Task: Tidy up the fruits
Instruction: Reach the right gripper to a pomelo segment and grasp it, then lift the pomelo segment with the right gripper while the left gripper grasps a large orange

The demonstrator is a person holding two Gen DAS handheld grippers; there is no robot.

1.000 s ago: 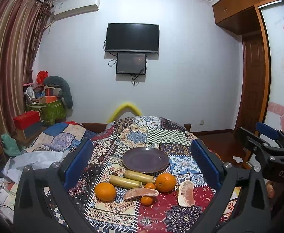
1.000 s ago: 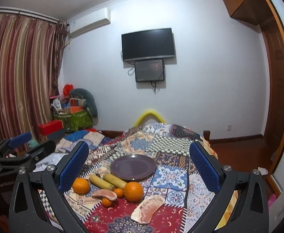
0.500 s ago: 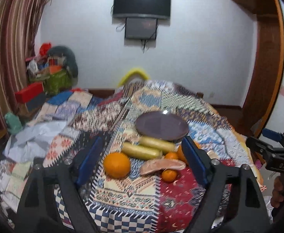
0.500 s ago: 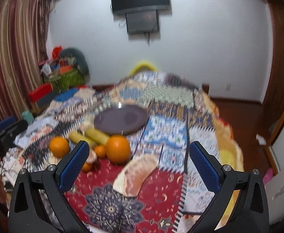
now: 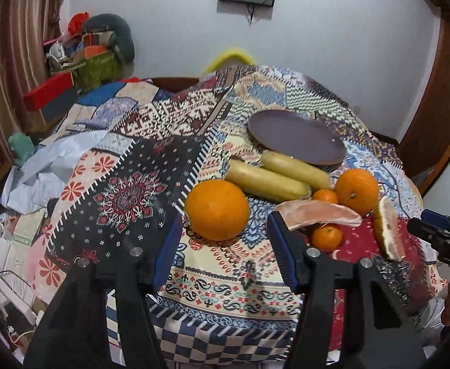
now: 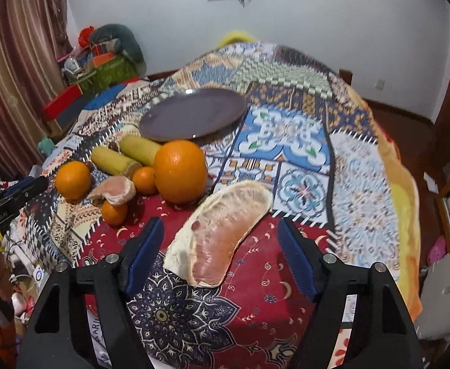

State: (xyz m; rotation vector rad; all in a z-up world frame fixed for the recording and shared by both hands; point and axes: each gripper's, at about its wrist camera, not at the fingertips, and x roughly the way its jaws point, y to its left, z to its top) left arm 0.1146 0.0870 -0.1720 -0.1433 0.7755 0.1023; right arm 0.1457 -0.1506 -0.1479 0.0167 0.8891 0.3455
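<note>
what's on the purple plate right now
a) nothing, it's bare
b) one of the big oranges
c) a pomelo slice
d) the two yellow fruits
a: the purple plate shows only its bare dark surface, while the oranges, the pomelo slice and the yellow fruits all lie on the patterned cloth in front of it.

Fruit cluster (image 5: 286, 196) crowds plate (image 5: 295, 136) near edge (far cloth (image 6: 286, 73) open).
</note>
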